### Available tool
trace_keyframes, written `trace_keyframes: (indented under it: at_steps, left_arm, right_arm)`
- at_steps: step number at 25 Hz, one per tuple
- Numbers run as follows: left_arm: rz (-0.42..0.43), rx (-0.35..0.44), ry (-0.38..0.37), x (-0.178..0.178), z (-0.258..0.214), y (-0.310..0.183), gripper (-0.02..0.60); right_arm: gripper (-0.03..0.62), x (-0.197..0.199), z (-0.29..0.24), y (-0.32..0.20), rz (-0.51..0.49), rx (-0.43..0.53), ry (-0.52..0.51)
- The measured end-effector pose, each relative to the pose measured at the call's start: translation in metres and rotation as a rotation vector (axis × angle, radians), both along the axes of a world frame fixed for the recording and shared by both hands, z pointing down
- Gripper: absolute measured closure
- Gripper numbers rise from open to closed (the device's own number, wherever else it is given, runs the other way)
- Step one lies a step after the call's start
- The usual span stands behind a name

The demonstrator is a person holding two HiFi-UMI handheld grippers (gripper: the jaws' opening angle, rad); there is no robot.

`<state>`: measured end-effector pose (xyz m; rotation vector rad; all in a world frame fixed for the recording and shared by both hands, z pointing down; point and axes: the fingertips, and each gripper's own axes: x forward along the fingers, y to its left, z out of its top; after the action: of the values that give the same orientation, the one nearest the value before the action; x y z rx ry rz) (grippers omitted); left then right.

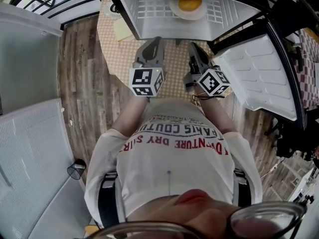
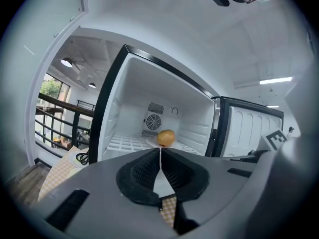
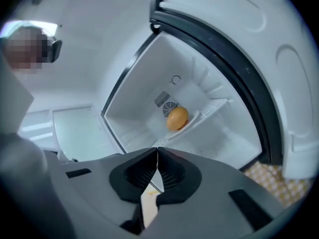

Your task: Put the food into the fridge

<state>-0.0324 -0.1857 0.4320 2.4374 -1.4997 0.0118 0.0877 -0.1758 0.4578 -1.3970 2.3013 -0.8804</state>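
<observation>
Wooden planks (image 1: pixel 79 78) run down the left side of the head view. Next to them stands a table (image 1: pixel 117 59) under a beige checked cloth, with the open white fridge (image 1: pixel 149 19) at its far side. A black cable (image 2: pixel 82 157) lies coiled on the cloth to the left of the fridge.

The left gripper (image 1: pixel 156 40) hangs over the table just short of the fridge opening. Its jaws are pressed together with nothing between them, and its own view looks straight into the fridge.

Inside, the food (image 1: pixel 190 2), a round orange-yellow piece, sits on a white plate (image 1: pixel 174 9) on the wire shelf, towards the back wall and in front of a small round fan grille (image 2: pixel 153 120).

The right gripper (image 1: pixel 192 45) hangs beside the left one, near but apart from it. Its jaws are also clenched on nothing, and it is clear of the food.

Further right, the fridge door (image 1: pixel 256 76) stands swung wide open, showing its moulded white inner side.
</observation>
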Motion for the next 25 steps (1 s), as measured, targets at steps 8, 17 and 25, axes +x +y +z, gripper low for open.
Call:
trace_keyframes:
  at_steps: [8, 17, 25]
  left_arm:
    - [0.022, 0.036, -0.022, 0.005, -0.01, 0.012, 0.554]
    - [0.03, 0.034, -0.051, 0.005, -0.007, 0.015, 0.554]
    - [0.037, 0.016, -0.059, 0.007, -0.001, 0.016, 0.554]
  right_arm:
    - [0.566, -0.011, -0.009, 0.01, -0.029, 0.16, 0.397]
    - [0.568, -0.013, 0.006, 0.009, -0.034, 0.135, 0.529]
    - [0.568, -0.012, 0.002, 0.008, -0.028, 0.138, 0.56]
